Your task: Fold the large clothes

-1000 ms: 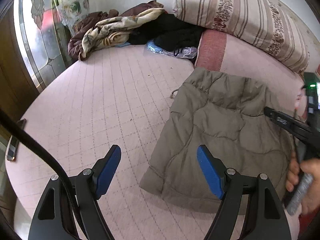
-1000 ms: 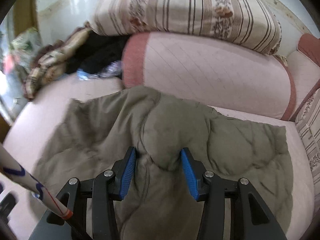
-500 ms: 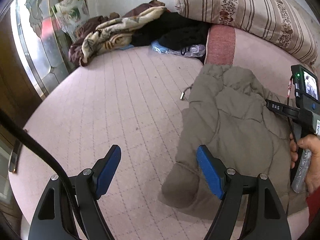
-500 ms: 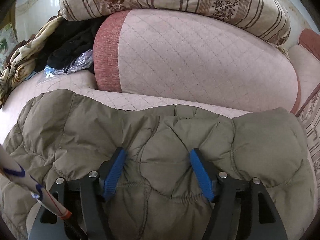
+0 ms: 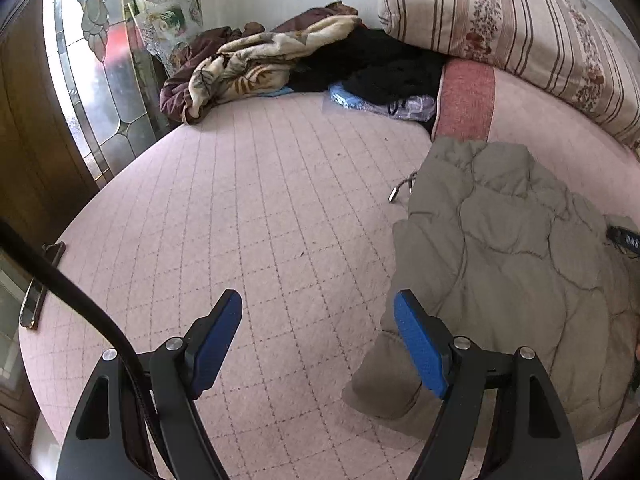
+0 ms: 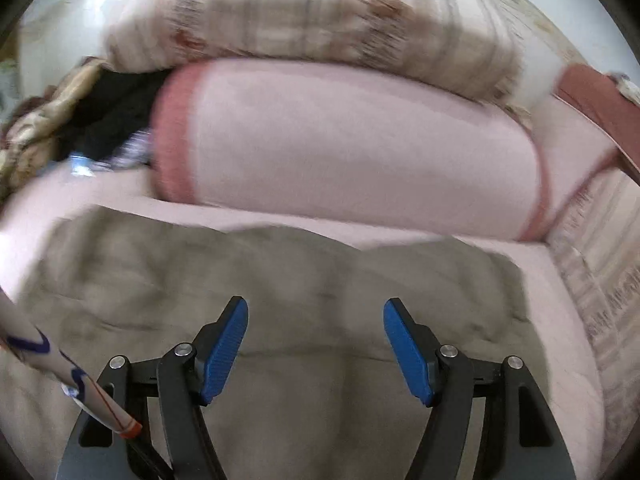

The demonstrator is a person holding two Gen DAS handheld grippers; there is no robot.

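Faintly, "DAS" on right tool [image 5: 625, 241], jacket [image 5: 508, 280]

The left gripper [image 5: 318, 340] had black angular arms, blue ribbed pads [image 5: 418, 346] and silver screws [image 5: 175, 344], with a black cable [image 5: 80, 300] curving past. The right gripper [image 6: 316, 350] matched it, beside a white cord [image 6: 60, 372] with blue and orange marks.

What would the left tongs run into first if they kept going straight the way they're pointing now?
Most likely the bare pink quilted bed cover. The open left tongs aim at it, with the olive padded jacket off to their right. Depth is hard to judge.
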